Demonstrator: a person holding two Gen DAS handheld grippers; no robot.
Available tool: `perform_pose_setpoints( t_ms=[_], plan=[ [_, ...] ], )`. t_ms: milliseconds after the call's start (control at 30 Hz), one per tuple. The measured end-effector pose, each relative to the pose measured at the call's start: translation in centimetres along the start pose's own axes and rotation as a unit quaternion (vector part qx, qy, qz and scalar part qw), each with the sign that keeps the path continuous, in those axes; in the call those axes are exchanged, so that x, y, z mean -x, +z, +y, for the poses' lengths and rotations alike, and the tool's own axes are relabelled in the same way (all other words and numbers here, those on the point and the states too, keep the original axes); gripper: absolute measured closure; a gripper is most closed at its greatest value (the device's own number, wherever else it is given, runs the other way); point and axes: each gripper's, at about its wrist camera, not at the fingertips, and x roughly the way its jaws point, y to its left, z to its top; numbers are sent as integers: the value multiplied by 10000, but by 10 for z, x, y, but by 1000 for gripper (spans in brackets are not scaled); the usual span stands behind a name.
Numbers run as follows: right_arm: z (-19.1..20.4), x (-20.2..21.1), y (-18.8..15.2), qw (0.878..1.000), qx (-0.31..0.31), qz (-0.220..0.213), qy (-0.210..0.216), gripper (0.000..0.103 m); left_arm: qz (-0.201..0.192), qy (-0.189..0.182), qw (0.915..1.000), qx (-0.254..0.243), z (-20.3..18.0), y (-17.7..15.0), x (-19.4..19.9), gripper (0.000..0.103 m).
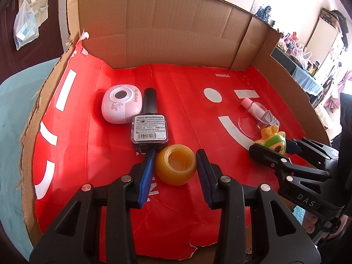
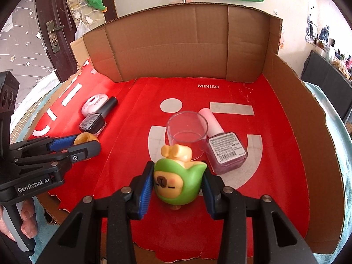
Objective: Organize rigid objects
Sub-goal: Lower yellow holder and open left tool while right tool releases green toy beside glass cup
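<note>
My left gripper [image 1: 176, 157] is shut on a small round orange jar [image 1: 176, 169], its blue pads against the jar's sides low on the red floor. The right wrist view shows the same left gripper [image 2: 88, 142] at the left, the orange jar [image 2: 84, 137] peeking out between its fingers. My right gripper [image 2: 178, 169] is shut on a green-hooded capybara toy [image 2: 176, 182] with a yellow bow on top. In the left wrist view the right gripper [image 1: 272, 146] holds that toy [image 1: 274, 139] at the right.
A dark nail polish bottle [image 1: 149, 129] lies against a pink-white round device [image 1: 120, 106], just behind the jar. A clear cup [image 2: 187, 135] and a pink nail polish bottle [image 2: 223, 150] sit behind the toy. Cardboard walls [image 2: 176, 44] enclose the red floor [image 2: 136, 114]. A hand [image 2: 27, 220] grips the left handle.
</note>
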Motion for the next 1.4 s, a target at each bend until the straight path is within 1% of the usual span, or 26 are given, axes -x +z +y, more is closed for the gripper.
perform_pose_setpoints(
  t_ms=[367, 433, 567, 633, 733, 867, 1000, 1100, 1200, 1267, 1333, 1367, 1400],
  plan=[
    [0, 1, 0, 9999, -63, 12, 82, 60, 18, 208, 9997, -110, -5, 0, 0, 66],
    [0, 2, 0, 9999, -71, 9, 100, 60, 9, 203, 9997, -98, -4, 0, 2, 62],
    [-1, 7, -1, 9999, -91, -33, 141, 60, -79, 292, 9994, -154, -6, 0, 7, 58],
    [0, 11, -1, 9998, -96, -73, 165, 59, -105, 304, 9993, -192, -8, 0, 9, 53],
    [1, 17, -2, 9997, -95, -126, 189, 54, -96, 335, 9992, -199, -9, 0, 11, 51],
    [2, 23, -3, 9996, -93, -182, 211, 52, -147, 345, 9991, -206, -10, -1, 16, 50],
    [1, 31, -5, 9994, -81, -267, 215, 46, -215, 320, 9991, -189, -9, -3, 22, 37],
    [2, 36, -7, 9992, -74, -322, 244, 45, -260, 292, 9991, -181, -10, -4, 26, 34],
    [3, 42, -8, 9989, -70, -390, 260, 40, -304, 278, 9990, -189, -11, -5, 31, 28],
    [3, 46, -9, 9985, -80, -439, 307, 39, -344, 289, 9988, -211, -12, -6, 34, 26],
    [3, 51, -10, 9982, -88, -490, 343, 37, -385, 312, 9985, -239, -15, -7, 37, 25],
    [3, 52, -10, 9980, -86, -509, 353, 34, -403, 316, 9984, -246, -15, -8, 39, 23],
    [3, 54, -11, 9979, -84, -527, 359, 31, -426, 320, 9983, -251, -16, -8, 41, 19]
  ],
)
